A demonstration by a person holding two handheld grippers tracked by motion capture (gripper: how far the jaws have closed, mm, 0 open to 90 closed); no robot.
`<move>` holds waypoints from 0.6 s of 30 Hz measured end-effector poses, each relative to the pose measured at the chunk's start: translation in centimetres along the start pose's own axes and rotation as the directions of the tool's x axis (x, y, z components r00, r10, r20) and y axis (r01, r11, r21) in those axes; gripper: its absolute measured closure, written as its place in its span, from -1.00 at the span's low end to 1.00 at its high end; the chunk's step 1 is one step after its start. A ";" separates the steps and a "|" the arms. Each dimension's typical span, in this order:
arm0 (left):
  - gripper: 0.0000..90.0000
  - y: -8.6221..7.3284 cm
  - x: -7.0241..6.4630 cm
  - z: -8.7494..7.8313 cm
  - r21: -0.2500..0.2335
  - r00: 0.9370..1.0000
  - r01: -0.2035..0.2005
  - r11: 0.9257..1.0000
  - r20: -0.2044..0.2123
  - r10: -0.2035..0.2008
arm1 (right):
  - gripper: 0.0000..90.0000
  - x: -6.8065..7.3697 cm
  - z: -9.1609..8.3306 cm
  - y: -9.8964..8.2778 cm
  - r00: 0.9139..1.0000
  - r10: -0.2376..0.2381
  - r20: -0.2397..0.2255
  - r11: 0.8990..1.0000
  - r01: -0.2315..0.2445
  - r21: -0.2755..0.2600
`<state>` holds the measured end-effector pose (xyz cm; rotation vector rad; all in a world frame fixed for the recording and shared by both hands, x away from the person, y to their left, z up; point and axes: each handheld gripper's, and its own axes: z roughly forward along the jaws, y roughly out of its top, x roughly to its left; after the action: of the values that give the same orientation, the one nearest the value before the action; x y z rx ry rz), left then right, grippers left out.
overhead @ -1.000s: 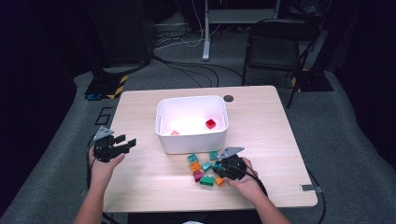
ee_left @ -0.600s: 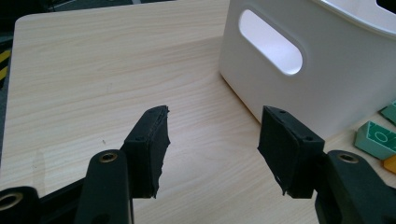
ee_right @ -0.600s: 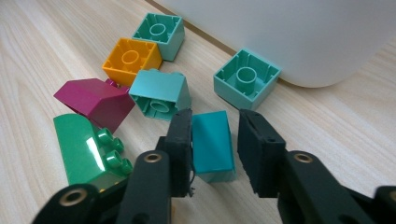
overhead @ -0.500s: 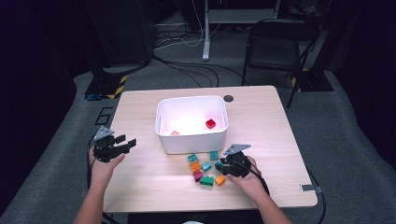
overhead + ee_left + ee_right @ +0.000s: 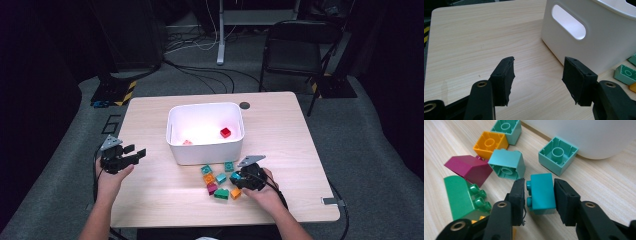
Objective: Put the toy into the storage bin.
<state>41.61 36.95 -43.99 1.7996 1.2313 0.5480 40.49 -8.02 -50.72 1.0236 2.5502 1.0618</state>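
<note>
Right gripper [image 5: 539, 192]: jaws just closing, a teal brick [image 5: 541, 191] pinched between the pads; its underside is hidden. Beyond the tips, a white bin [image 5: 584, 135] is cut off. Beside the left jaw, a green brick [image 5: 461, 195] is partly covered. Left gripper [image 5: 537, 75]: jaws spread, nothing between.

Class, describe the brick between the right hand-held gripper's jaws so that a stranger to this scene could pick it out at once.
Start at the white bin on the wooden table; loose bricks lie just in front of it. At the right edge of that cluster, the right hand-held gripper clamps a teal brick. Unlike the paler square bricks beside it, it is darker, oblong, and lies with its studs sideways.
</note>
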 end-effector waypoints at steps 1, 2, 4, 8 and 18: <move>-0.06 0.0 0.0 0.0 0.000 1.000 0.000 1.000 0.000 0.000 | 0.45 0.0 0.0 0.0 1.000 -0.002 0.000 1.000 0.002 0.006; -0.06 0.0 0.0 0.0 0.000 1.000 0.001 1.000 0.001 -0.001 | 0.47 0.0 0.1 0.0 1.000 -0.003 -0.001 1.000 0.003 0.006; -0.06 0.0 0.0 0.0 -0.003 1.000 0.000 1.000 0.000 0.000 | 0.48 0.1 -0.1 0.1 1.000 0.000 -0.003 1.000 0.000 0.003; -0.06 0.0 0.0 -0.1 -0.002 1.000 0.002 1.000 0.000 -0.002 | 0.48 0.1 -0.5 0.4 1.000 0.002 0.004 1.000 -0.002 -0.018; -0.06 0.0 0.0 -0.3 0.000 1.000 0.001 1.000 -0.003 -0.001 | 0.49 1.1 -3.4 2.8 1.000 -0.021 -0.010 0.998 0.021 -0.064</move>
<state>41.40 37.09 -43.89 1.7989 1.2340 0.5500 39.70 -7.76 -46.21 0.9756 2.5127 1.1383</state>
